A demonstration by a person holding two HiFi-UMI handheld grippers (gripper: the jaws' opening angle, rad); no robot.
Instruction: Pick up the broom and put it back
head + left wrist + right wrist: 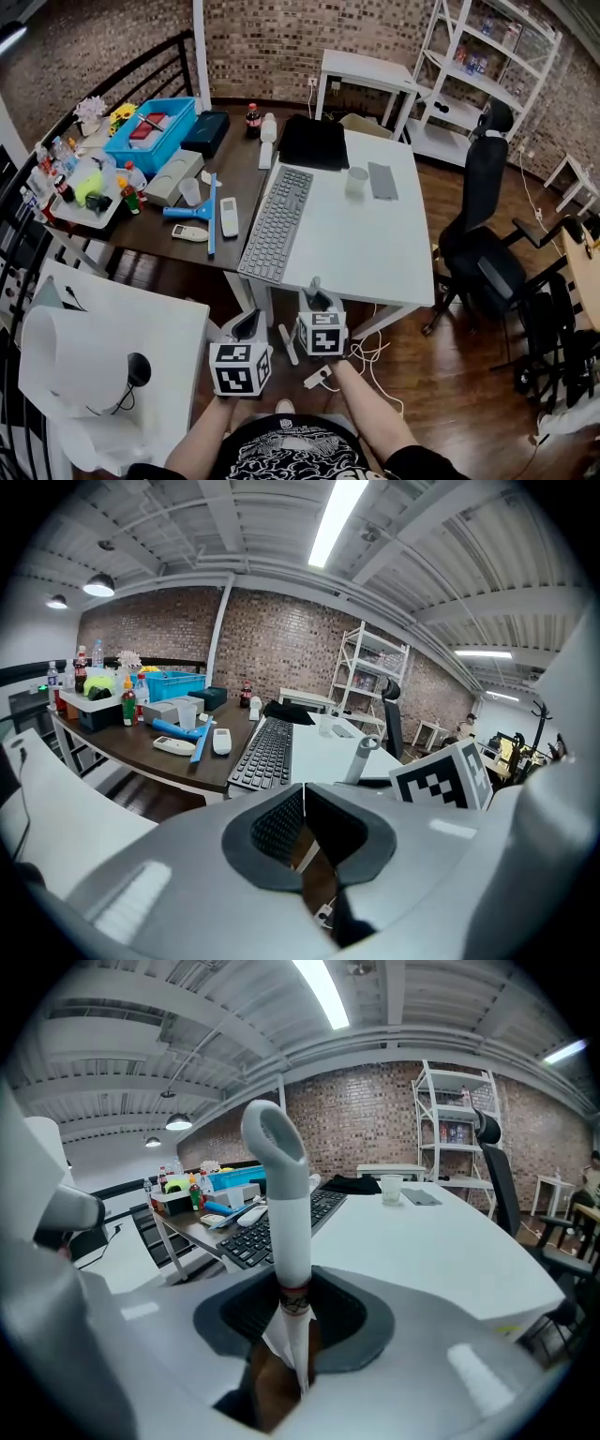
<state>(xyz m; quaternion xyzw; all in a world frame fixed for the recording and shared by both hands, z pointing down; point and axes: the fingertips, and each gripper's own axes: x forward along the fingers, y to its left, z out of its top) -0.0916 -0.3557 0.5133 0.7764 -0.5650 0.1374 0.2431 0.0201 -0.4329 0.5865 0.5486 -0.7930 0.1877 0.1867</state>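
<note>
The broom's pale grey handle [284, 1206], with a loop at its top, stands upright between the jaws of my right gripper [292, 1321], which is shut on it. In the head view that gripper [316, 300] is just in front of the white desk's near edge, and the handle's top [315, 285] pokes up from it. The handle [362, 758] also shows in the left gripper view, to the right. My left gripper [303, 803] is shut with nothing between its pads. It hangs [247, 327] just left of the right one. The broom's head is hidden.
A white desk [384, 253] with a keyboard [278, 221] and a cup [356, 180] lies ahead. Left of it a dark table [159, 239] carries bottles, a blue bin and remotes. A black office chair [483, 239] stands to the right. Cables and a power strip [319, 377] lie on the floor.
</note>
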